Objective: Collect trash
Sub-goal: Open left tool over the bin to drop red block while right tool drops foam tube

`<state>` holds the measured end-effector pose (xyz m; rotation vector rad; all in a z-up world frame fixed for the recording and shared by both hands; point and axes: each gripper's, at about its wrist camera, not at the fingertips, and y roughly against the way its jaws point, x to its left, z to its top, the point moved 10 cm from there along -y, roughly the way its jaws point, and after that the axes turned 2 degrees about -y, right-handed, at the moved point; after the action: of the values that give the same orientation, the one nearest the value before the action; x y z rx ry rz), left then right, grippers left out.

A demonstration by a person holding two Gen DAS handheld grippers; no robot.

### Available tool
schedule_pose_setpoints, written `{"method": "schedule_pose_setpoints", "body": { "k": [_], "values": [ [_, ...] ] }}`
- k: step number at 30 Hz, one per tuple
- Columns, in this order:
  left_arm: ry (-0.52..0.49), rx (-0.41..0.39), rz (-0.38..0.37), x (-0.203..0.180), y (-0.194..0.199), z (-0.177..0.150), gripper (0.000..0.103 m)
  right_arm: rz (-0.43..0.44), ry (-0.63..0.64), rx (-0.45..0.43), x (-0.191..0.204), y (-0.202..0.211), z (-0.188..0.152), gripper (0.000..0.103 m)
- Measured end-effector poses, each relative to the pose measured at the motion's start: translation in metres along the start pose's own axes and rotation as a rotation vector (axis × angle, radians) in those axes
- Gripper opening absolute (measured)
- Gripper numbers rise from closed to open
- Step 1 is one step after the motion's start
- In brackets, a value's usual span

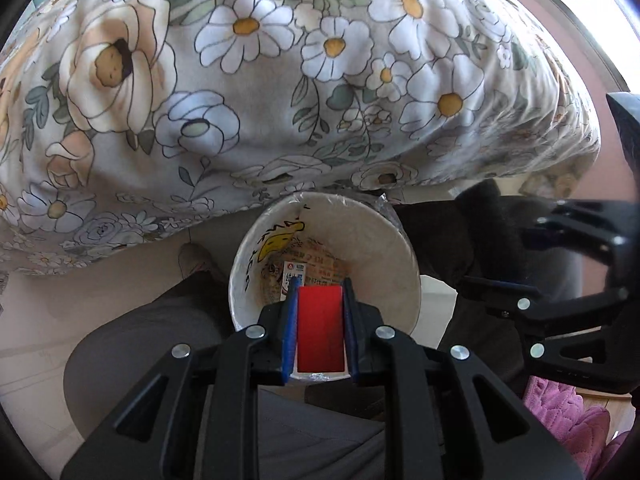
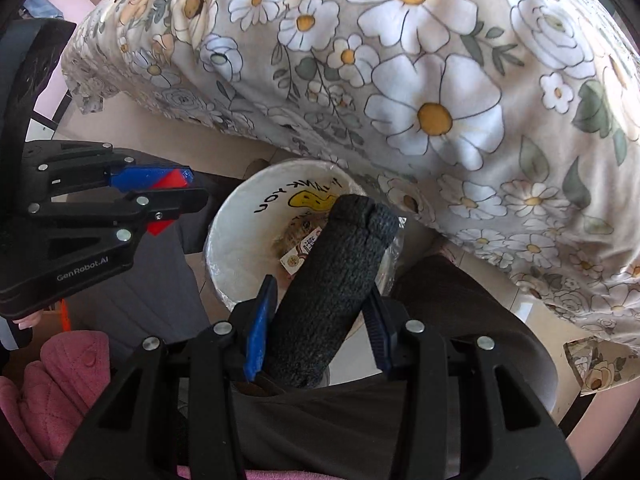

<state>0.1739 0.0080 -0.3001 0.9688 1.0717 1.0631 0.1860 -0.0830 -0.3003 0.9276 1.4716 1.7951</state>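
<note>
Left hand-held gripper (image 1: 319, 330) is clenched on a flat red card (image 1: 320, 328), held directly above the white lined trash bin (image 1: 384, 236), evidently for release into it. Right hand-held gripper (image 2: 320, 320) grasps a dark knitted roll (image 2: 332, 284) pointing toward 1 o'clock over the same bin, which stands on the floor beside the floral-covered bed (image 2: 440, 80) with a carton (image 2: 300, 252) already inside.

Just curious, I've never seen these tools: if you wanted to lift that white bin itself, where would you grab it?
Probably the white bin's rim, from above: it stands upright, mouth open, so one finger could slip inside the thin wall and one outside.
</note>
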Motion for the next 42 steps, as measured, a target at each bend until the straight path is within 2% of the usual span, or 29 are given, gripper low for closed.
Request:
{"method": "schedule_pose_setpoints", "body": {
  "k": [14, 24, 37, 42],
  "values": [
    [0.087, 0.18, -0.033, 0.021, -0.085, -0.021, 0.022, 0.04, -0.035, 0.162, 0.002, -0.083, -0.011, 0.044],
    [0.147, 0.261, -0.052, 0.027, -0.127, -0.026, 0.022, 0.069, -0.073, 0.256, 0.0, -0.131, -0.016, 0.044],
    [0.194, 0.351, -0.065, 0.033, -0.168, -0.03, 0.022, 0.093, -0.136, 0.32, -0.008, -0.168, -0.014, 0.044],
    [0.204, 0.38, -0.053, 0.038, -0.18, -0.031, 0.022, 0.074, -0.146, 0.329, -0.011, -0.18, -0.011, 0.044]
  ]
}}
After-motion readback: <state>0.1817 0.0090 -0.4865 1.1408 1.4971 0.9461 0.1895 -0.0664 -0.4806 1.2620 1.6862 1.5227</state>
